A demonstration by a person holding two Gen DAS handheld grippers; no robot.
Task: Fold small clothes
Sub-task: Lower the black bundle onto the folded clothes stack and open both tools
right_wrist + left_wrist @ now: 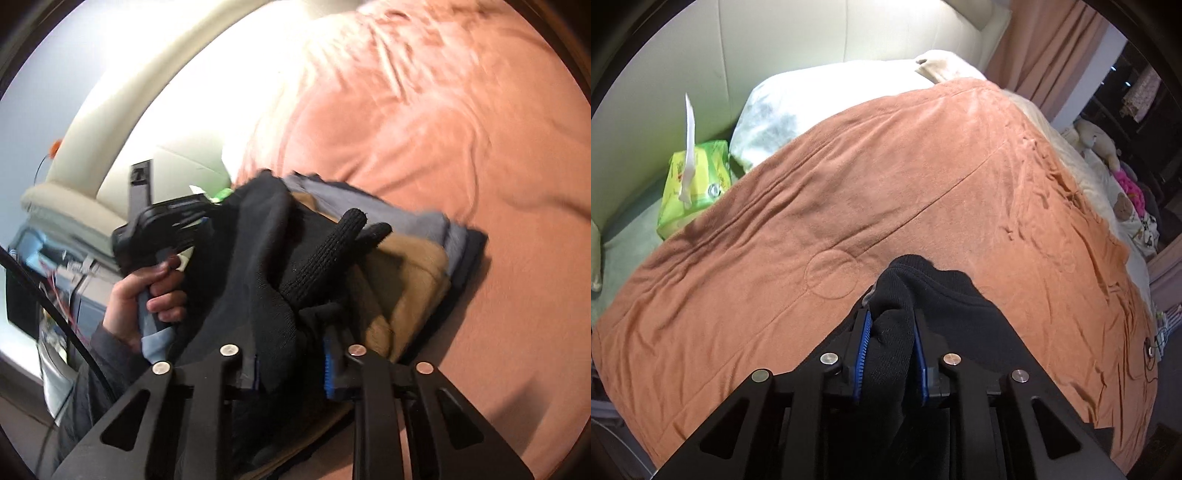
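A black knit glove (332,251) hangs between both grippers, its fingers sticking up in the right wrist view. My right gripper (291,343) is shut on one part of it, and the fabric covers the left blue pad. My left gripper (891,314) is shut on a bunched fold of the same black glove (945,302) between its blue pads, above the orange bedspread (886,166). In the right wrist view a hand (144,299) holds the left gripper (207,221) at the glove's far side. Under the glove lies a stack of folded clothes, tan (413,266) over blue-grey (406,218).
The orange bedspread (461,110) covers the bed. A green tissue pack (694,184) and a white pillow (812,96) lie by the cream headboard (757,48). Plush toys and bright clothes (1108,155) sit along the bed's right edge, near pink curtains (1045,44).
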